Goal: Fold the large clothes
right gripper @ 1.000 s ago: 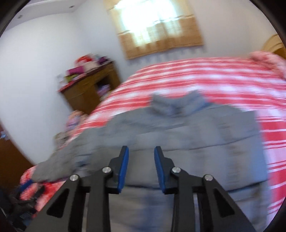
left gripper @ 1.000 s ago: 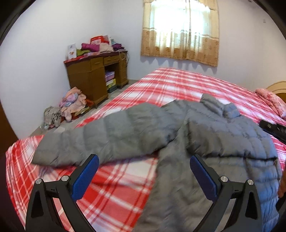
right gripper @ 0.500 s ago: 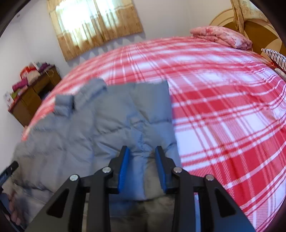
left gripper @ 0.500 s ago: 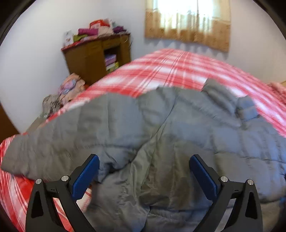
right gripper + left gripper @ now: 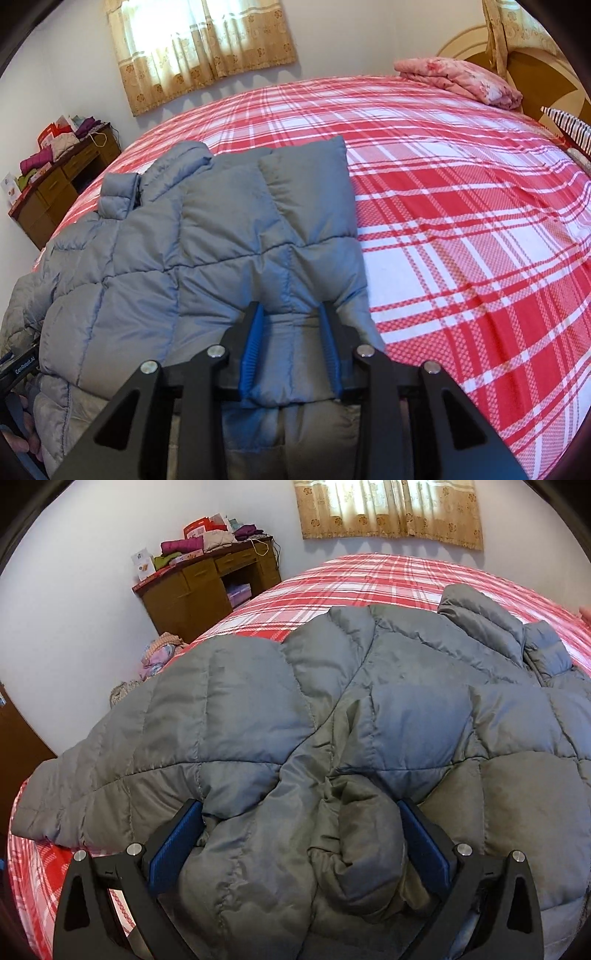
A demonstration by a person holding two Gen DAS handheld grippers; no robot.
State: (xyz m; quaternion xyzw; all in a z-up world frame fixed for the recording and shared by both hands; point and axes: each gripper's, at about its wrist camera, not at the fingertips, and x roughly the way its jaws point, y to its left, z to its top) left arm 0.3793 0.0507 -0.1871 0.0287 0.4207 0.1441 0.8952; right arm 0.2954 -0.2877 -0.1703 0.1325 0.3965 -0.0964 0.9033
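Two tools on grey puffer jacket, spread on plaid bed: left tool wide apart, straddling bunched armpit fabric to gather; right tool pinching jacket's folded edge, securing fold.

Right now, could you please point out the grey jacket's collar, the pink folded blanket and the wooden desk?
Jacket collar (image 5: 118, 192), right wrist view, on its standing band.
Pink blanket (image 5: 461, 79), right wrist view, top fold.
Wooden desk (image 5: 184, 594), left wrist view, cabinet door.

Soft daylight came through the curtained window, which glared almost white in the right wrist view. Both frames were sharp and evenly lit, with faint shadows. Fisheye distortion bulged the bed, and dark vignetting filled every corner.
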